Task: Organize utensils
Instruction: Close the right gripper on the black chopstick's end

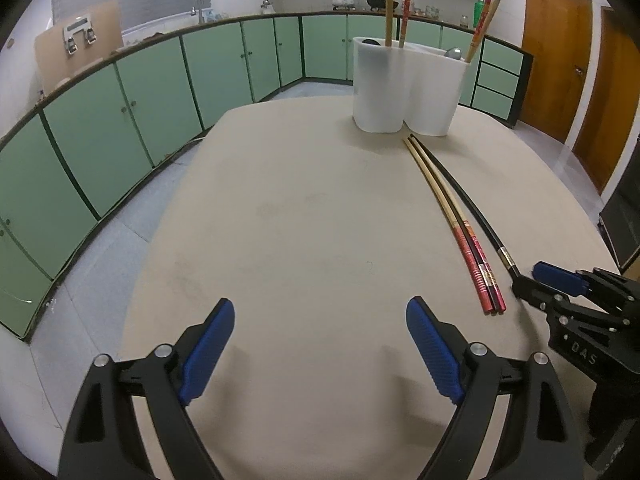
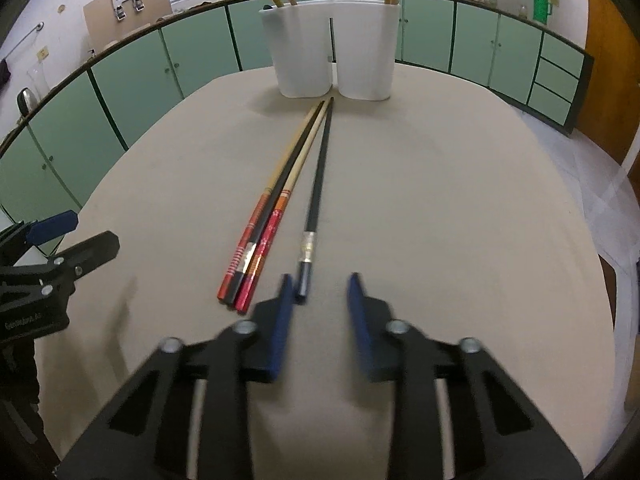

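A white two-compartment holder (image 1: 404, 92) (image 2: 304, 52) stands at the table's far side, with several chopsticks (image 1: 389, 4) upright in it. In front of it lie three chopsticks side by side (image 2: 280, 196) (image 1: 444, 196), two of them with red ends. Just right of them lies a black chopstick (image 2: 320, 168) (image 1: 468, 200) with a silver band. My right gripper (image 2: 320, 280) (image 1: 536, 276) is low over the black chopstick's near end. That end lies between the blurred jaws, against the left pad, and the right pad stands apart from it. My left gripper (image 1: 320, 308) (image 2: 92, 228) is open and empty over bare table.
The beige table (image 1: 300, 220) has rounded edges, with grey floor beyond on the left. Green cabinets (image 1: 160, 92) run along the back wall under a counter. Wooden doors (image 1: 560, 48) are at the right. A dark box (image 1: 624, 220) sits past the table's right edge.
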Demonstrator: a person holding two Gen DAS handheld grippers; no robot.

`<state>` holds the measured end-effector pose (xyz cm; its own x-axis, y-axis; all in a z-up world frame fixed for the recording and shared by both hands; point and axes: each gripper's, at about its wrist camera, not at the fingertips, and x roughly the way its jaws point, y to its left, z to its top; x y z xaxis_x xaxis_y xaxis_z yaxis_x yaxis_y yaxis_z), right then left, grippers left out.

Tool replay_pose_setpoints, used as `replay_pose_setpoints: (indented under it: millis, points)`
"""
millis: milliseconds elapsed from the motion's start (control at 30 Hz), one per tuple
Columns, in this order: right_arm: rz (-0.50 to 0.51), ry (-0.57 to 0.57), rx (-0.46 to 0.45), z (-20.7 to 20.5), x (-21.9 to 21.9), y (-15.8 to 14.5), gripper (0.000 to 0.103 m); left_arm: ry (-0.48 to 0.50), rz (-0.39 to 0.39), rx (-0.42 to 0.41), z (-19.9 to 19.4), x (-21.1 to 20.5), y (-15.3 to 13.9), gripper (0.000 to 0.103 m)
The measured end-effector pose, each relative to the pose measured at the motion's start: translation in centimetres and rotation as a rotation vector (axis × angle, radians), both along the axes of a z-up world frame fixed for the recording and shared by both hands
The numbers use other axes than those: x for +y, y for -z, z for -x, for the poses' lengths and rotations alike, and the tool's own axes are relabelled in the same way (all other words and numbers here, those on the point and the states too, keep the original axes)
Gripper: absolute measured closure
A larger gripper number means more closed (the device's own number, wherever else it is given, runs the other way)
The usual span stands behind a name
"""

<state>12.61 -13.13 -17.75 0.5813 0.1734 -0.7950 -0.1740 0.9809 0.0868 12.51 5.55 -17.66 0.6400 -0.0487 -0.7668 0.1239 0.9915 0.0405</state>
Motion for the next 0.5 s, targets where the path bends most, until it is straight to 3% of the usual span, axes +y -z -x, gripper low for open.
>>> replay_pose_setpoints:
  millis: [67,500]
  points:
    - [-0.008,-0.005,0.002,0.0,-0.1,0.1,0.097,0.003,0.005,0.008,-0.1,-0.2,0.1,0.017]
    - [0.006,0.074,-0.010,2.1,-4.6,0.0,0.097,0.112,0.016,0.068,-0.5,-5.5,1.9,0.017]
